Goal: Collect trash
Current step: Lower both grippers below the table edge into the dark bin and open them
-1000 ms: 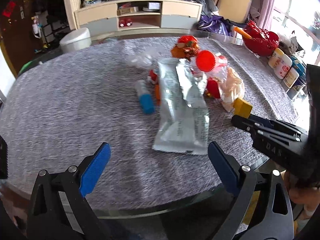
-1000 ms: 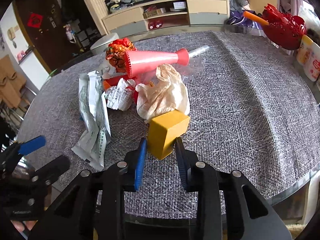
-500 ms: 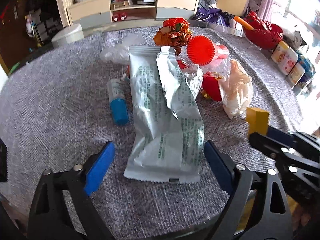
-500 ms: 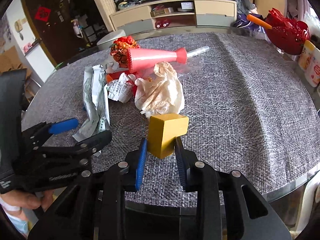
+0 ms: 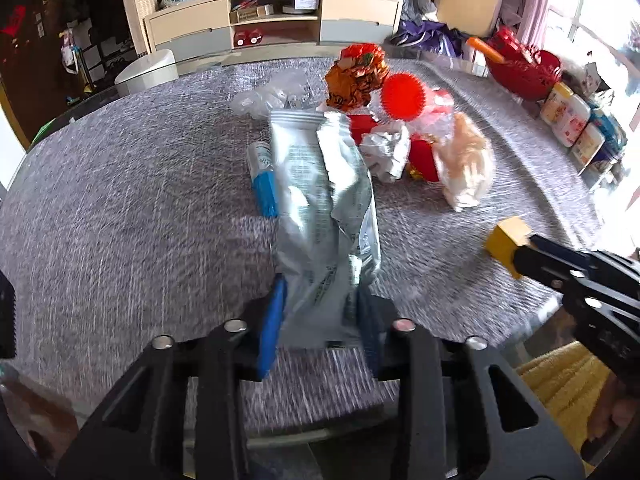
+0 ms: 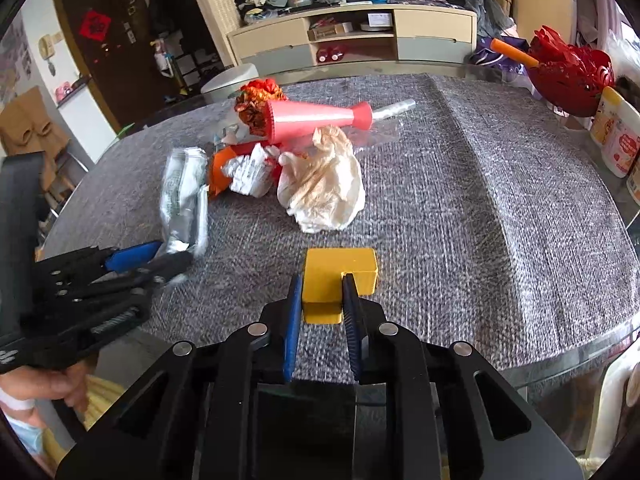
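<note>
My left gripper (image 5: 320, 300) is shut on the near end of a long silver foil wrapper (image 5: 320, 200), which also shows in the right wrist view (image 6: 182, 196). My right gripper (image 6: 322, 284) is shut on a yellow block (image 6: 340, 272) and holds it above the grey table; the block also shows in the left wrist view (image 5: 506, 238). The trash pile holds a beige crumpled bag (image 6: 324, 192), white crumpled paper (image 6: 248, 172), a pink cone (image 6: 312, 120), an orange-red wrapper ball (image 6: 252, 104) and a blue-capped tube (image 5: 264, 180).
The round table has a grey cloth (image 6: 480, 200) and a glass rim. A red basket (image 6: 572, 76) and several white jars (image 6: 616, 136) stand at the right edge. A white bin (image 5: 148, 70) and a low shelf unit (image 5: 272, 28) are beyond the table.
My left gripper moved forward and closed on the near end of the silver wrapper. My right gripper kept the yellow block and turned it level.
</note>
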Action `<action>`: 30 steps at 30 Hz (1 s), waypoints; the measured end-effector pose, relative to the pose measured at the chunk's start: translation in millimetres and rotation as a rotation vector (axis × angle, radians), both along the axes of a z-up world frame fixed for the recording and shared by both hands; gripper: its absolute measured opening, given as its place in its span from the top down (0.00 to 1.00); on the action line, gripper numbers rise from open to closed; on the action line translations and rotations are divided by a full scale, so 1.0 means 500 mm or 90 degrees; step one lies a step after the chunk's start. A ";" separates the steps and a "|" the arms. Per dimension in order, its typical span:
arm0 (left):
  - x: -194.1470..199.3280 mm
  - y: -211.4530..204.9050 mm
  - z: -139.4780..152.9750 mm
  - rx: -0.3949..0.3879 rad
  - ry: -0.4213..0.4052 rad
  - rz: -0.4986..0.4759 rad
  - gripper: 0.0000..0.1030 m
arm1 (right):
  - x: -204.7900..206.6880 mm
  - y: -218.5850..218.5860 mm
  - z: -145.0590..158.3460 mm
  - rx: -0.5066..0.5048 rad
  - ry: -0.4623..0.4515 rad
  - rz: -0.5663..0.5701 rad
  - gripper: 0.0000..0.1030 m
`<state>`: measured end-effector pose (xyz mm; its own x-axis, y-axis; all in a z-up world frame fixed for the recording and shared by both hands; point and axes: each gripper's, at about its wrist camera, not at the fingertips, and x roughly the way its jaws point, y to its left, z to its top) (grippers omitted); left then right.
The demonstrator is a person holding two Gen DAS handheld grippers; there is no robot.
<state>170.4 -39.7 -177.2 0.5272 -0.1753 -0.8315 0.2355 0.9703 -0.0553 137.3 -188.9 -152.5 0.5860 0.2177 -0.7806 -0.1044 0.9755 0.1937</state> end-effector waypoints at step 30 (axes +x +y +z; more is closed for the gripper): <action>-0.307 0.022 -0.130 -0.053 0.145 -0.025 0.79 | -0.211 0.046 -0.131 0.027 0.135 0.065 0.80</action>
<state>17.1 -28.8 -242.4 0.3185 -0.2644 -0.9103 0.2454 0.9506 -0.1902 32.0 -165.7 -218.0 0.3827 0.3027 -0.8728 -0.1538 0.9525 0.2629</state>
